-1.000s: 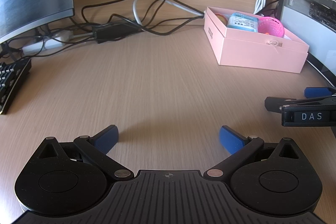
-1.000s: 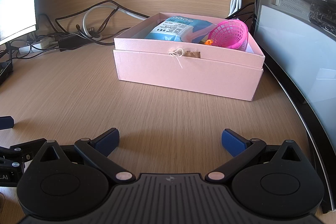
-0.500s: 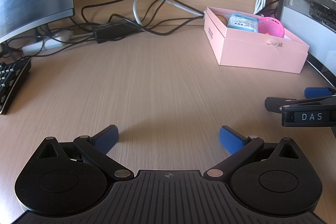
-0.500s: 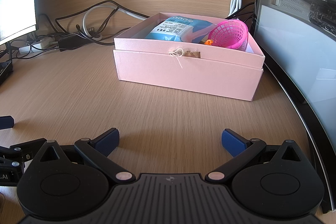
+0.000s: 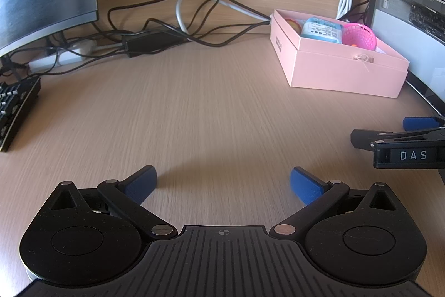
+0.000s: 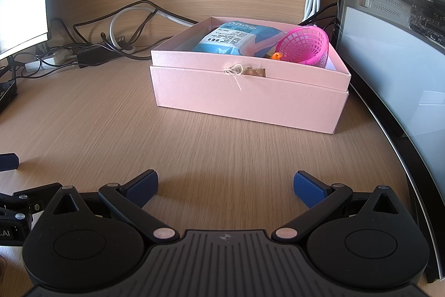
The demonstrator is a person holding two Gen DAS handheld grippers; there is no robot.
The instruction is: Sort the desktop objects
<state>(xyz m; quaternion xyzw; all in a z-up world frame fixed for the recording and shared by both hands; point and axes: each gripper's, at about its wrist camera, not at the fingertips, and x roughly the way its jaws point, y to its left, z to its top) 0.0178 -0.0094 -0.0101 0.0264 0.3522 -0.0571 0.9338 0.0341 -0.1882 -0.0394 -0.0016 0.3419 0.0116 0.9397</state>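
Both tools sit low over the surface with nothing in them. Going left to right: my left tool has its blue pads spread wide, only bare wood between them. My right tool is spread just as wide and also empty; in the left view I can see it from the side at the right edge.

Ahead of the right tool, near the computer case, stands the pink box, open at the top. Inside I see a blue packet towards the left and a pink basket tipped on its side to the right, with a small orange piece by its rim. The left view also shows something yellowish in the far left corner; I cannot tell what.

I judge the sorting done or nearly so: no loose object lies on the open wood, only the keyboard and cables at the back.
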